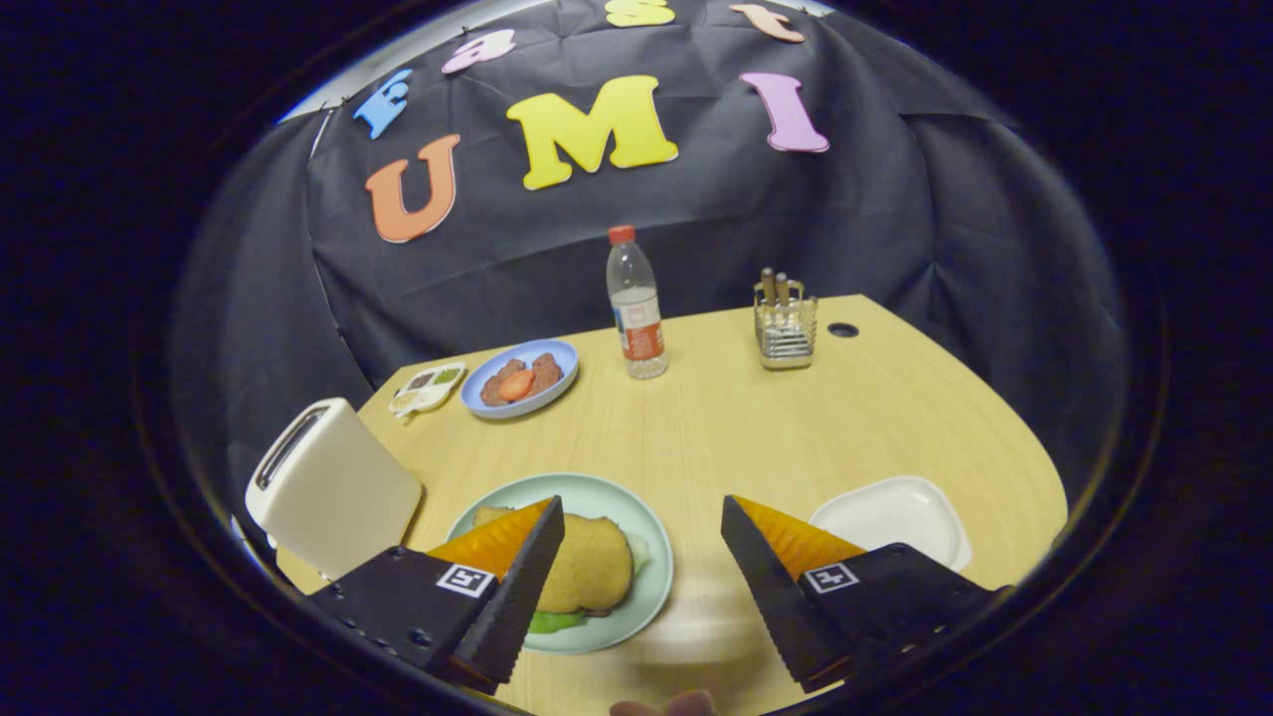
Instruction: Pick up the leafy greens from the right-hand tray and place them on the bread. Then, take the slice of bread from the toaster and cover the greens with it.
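Wooden worktop (726,438) under black cloth wall. Gripper (642,567) spread wide, fingers (517,587) released, grasping nothing, hovering over near edge. Left finger overlapping green plate (651,557); on that plate, top slice of bread (587,567) covering leafy greens (552,622), green edge peeking out beneath. Just ahead of right finger, white tray (895,517), bare. Left of plate, white toaster (328,487). Farther out: blue plate (497,408) of food, small divided dish (428,388), water bottle (636,308), wire holder (786,328) with utensils.
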Demonstrator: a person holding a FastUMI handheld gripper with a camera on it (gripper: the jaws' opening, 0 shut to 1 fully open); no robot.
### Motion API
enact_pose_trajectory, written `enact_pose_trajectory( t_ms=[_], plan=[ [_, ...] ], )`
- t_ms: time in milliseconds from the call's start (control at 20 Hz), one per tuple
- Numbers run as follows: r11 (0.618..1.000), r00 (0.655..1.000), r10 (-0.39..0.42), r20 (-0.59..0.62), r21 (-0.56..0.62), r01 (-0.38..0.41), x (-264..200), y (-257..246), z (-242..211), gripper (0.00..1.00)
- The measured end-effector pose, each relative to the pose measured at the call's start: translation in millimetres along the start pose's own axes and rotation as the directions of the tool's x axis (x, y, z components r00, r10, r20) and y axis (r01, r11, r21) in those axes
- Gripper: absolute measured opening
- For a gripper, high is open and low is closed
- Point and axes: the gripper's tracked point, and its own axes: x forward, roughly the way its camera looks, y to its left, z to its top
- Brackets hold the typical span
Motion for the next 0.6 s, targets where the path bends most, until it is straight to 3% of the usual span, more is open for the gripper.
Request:
enact_pose_trajectory(
  t_ms=[250, 600],
  plan=[
    [0.997, 0.987, -0.045, 0.154, -0.05, 0.053, -70.2, -56.2, 84.3, 0.96],
    [0.99, 0.913, -0.068, 0.402, -0.087, 0.112, -199.0, -111.2, 207.8, 0.96]
  ],
)
